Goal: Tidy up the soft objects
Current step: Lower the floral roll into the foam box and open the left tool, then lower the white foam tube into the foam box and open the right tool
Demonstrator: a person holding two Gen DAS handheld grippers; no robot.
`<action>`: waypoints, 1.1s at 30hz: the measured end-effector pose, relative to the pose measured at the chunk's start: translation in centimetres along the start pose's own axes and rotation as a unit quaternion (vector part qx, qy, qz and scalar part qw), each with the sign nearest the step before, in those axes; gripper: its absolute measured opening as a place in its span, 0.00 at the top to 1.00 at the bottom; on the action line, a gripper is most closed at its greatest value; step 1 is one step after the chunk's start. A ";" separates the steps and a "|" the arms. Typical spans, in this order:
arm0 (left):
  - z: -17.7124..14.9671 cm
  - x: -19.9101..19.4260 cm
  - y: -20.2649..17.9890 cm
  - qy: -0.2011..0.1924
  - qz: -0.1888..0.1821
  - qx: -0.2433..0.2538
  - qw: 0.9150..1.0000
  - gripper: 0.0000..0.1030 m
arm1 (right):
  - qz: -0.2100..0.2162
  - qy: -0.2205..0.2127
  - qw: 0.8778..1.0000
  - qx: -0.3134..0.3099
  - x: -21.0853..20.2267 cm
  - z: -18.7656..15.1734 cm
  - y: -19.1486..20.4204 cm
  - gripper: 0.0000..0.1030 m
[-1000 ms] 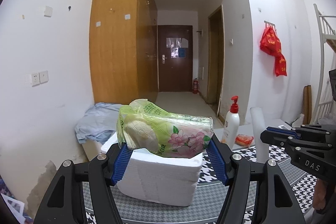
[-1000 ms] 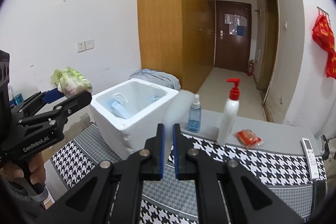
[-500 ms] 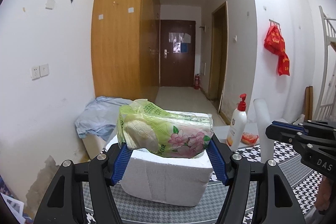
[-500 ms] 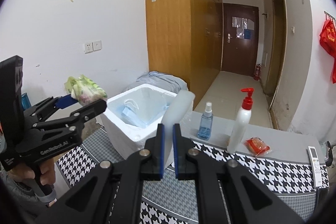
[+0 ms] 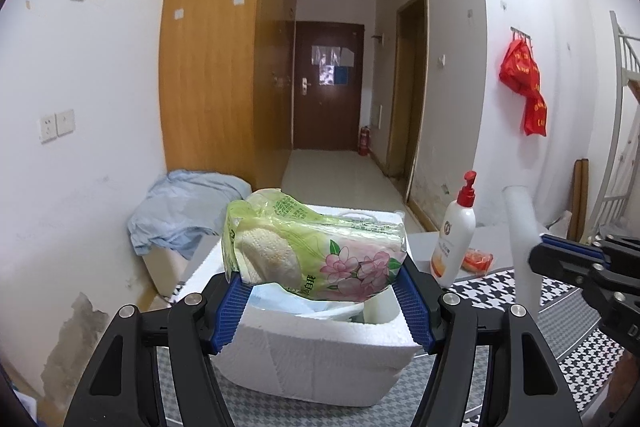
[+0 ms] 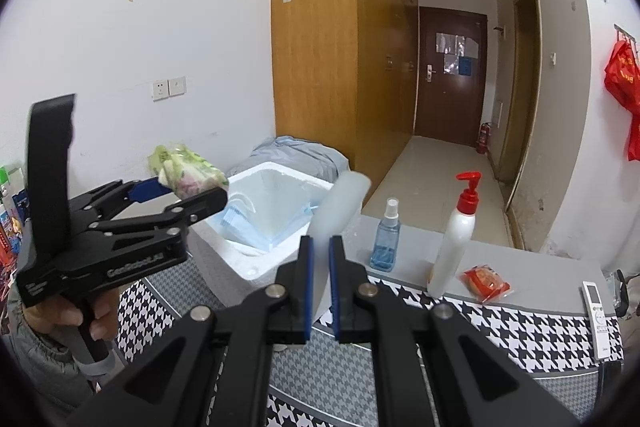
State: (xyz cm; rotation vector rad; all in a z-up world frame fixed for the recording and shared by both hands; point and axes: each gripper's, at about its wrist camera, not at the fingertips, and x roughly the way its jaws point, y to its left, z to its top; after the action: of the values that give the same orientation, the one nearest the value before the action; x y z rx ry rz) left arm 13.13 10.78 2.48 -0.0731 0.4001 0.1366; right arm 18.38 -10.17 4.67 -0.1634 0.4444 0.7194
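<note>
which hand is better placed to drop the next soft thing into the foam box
Left. The left gripper is shut on the green tissue pack right above the open foam box. The right gripper is busy, shut on the edge of the box's upright white lid.

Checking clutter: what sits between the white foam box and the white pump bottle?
A small blue spray bottle stands between foam box and pump bottle, shown in the right wrist view.

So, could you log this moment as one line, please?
left gripper: shut on tissue pack | above foam box | right gripper: shut on lid
</note>
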 end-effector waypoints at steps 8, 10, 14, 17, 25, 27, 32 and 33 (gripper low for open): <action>0.0 1.6 0.4 0.014 -0.002 -0.004 1.000 0.29 | -0.012 0.002 1.000 0.001 0.0 0.1 -0.1 0.90; 0.0 2.0 0.5 0.016 0.000 -0.003 1.000 0.22 | -0.013 0.004 1.000 0.002 0.1 0.1 -0.1 0.90; -0.1 1.9 0.8 0.009 0.012 -0.002 1.000 0.09 | -0.016 0.005 1.000 0.006 0.1 0.2 -0.2 0.90; 0.0 1.4 1.2 -0.003 0.020 -0.007 1.000 0.02 | -0.017 0.004 1.000 0.003 0.1 0.3 -0.1 0.90; -0.1 -0.1 2.2 -0.018 0.040 -0.009 0.999 0.01 | -0.008 0.003 1.000 -0.004 0.6 0.9 0.3 0.90; -0.2 -0.6 2.3 -0.021 0.044 -0.008 0.999 0.01 | -0.004 0.006 1.000 -0.006 1.0 1.0 0.3 0.90; -0.2 -1.7 2.7 -0.029 0.051 -0.012 0.998 0.01 | 0.004 0.008 1.000 -0.014 1.6 1.6 0.8 0.90; -0.3 -1.9 2.8 -0.030 0.053 -0.013 0.998 0.01 | 0.005 0.007 1.000 -0.015 1.6 1.7 0.9 0.90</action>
State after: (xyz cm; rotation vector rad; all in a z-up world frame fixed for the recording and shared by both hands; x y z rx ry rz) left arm 10.90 13.26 2.86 -0.0725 0.3417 0.2474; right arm 19.46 -8.04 5.48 -0.1948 0.4485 0.7361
